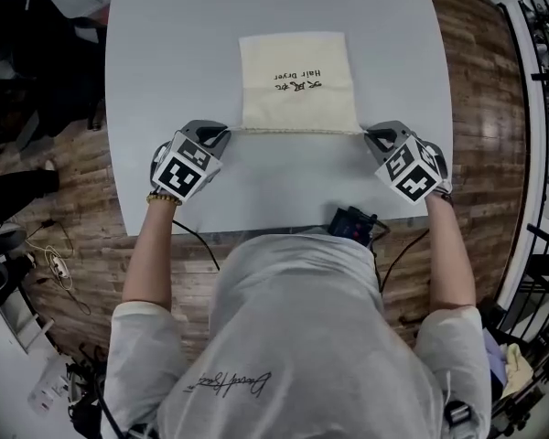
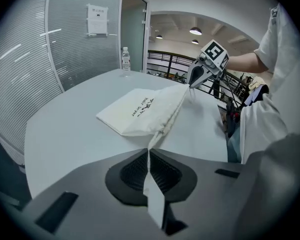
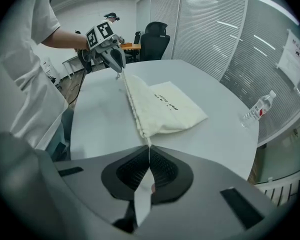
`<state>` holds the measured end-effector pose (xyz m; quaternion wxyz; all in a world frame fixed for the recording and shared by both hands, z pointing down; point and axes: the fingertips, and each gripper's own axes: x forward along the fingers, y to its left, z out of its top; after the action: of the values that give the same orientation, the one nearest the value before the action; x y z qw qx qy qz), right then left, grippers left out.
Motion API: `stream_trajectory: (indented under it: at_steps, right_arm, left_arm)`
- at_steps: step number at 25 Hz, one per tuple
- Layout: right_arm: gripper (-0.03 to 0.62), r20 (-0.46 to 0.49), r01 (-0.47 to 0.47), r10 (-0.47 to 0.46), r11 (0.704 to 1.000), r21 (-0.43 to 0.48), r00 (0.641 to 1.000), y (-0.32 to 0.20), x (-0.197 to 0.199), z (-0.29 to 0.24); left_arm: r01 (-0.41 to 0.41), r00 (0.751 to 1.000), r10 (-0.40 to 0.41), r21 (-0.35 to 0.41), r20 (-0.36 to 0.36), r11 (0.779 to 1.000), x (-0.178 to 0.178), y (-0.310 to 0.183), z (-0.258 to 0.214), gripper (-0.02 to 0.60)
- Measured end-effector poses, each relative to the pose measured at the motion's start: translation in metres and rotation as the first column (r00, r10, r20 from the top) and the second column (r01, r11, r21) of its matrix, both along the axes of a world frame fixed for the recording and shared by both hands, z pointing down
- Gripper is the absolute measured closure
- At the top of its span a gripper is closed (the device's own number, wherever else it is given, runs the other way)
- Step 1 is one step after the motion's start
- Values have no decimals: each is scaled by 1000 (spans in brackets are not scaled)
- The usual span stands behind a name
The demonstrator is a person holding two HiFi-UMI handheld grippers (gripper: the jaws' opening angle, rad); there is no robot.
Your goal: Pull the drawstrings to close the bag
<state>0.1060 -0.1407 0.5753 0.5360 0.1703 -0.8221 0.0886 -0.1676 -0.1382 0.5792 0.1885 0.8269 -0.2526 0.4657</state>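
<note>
Bag [image 1: 297, 79] between left claw [image 1: 217, 136], right claw [image 1: 375, 138]

In the head view the person's shirt [image 1: 293, 337] covers the near edge of the table [image 1: 165, 80] at 6 o'clock and part of a dark device [image 1: 352, 222]. Each drawstring [image 2: 153, 139] end vanishes between pressed-together jaws. The wall notice [image 2: 97, 19], at 11 o'clock in the left gripper view, is too small to read. So is the label on the bottle [image 3: 257, 109], at 3 o'clock in the right gripper view.

Your pale grey bench [image 1: 165, 80] has just a cream bag [image 1: 297, 76] mid-frame and a water bottle [image 3: 257, 109] far right.
</note>
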Motion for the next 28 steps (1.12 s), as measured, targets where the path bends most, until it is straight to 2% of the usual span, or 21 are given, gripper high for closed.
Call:
stream_trajectory:
  at_steps: [17, 28]
  right_arm:
    - [569, -1, -17, 17, 998, 59, 1000, 16, 31, -29]
    - [569, -1, -15, 15, 996, 84, 1000, 17, 43, -47]
  left_arm:
    - [47, 997, -52, 80, 57, 996, -10, 22, -41, 571]
    - [54, 997, -62, 129, 54, 990, -19, 23, -62, 571]
